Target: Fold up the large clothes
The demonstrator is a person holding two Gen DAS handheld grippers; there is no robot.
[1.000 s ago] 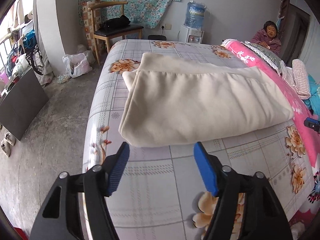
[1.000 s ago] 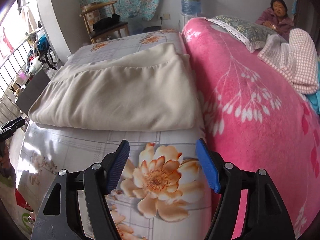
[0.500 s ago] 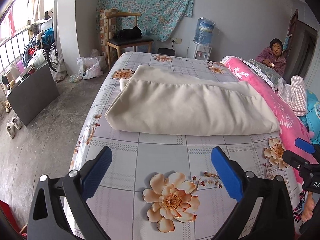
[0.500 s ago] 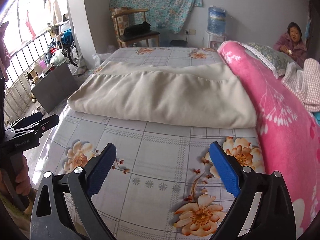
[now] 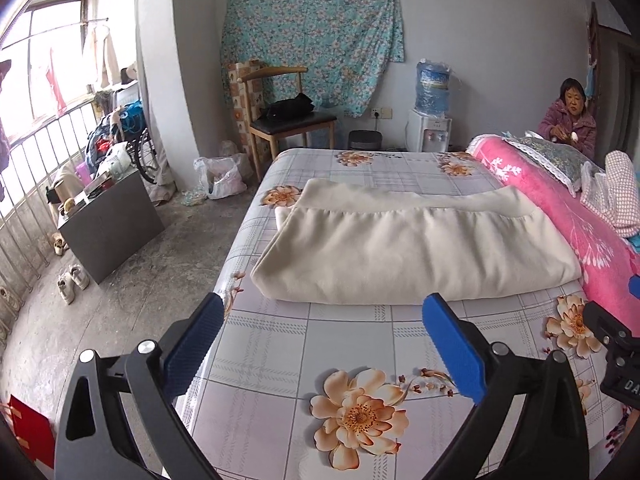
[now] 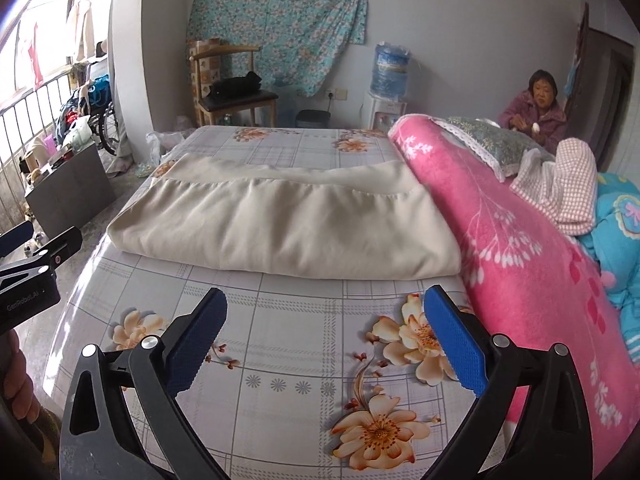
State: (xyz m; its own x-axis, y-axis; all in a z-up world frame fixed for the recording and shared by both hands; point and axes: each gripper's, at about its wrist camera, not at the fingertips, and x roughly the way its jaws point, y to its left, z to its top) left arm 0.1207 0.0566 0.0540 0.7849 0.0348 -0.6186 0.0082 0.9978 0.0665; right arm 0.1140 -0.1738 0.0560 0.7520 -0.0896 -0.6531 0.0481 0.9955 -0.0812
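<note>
Floral bedsheet (image 5: 344,344) under both empty grippers (image 5: 320,336) (image 6: 326,330), jaws just spread wide

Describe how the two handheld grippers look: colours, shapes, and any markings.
Both grippers, left and right, have black angular frames with triangular cut-outs and silver rivets. The jaws carry flat blue pads with a fine dotted texture. In the right view, the left gripper's body shows white "GenRobot" lettering. No cables or sleeves are visible.

On the flower-printed grey checked bed sheet (image 5: 360,344) the folded cream fabric garment (image 5: 416,256) lies at twelve o'clock from both open grippers, with the rolled pink fleece blanket (image 6: 520,248) touching it at three o'clock and the wooden chair (image 5: 288,120) behind at eleven o'clock.
</note>
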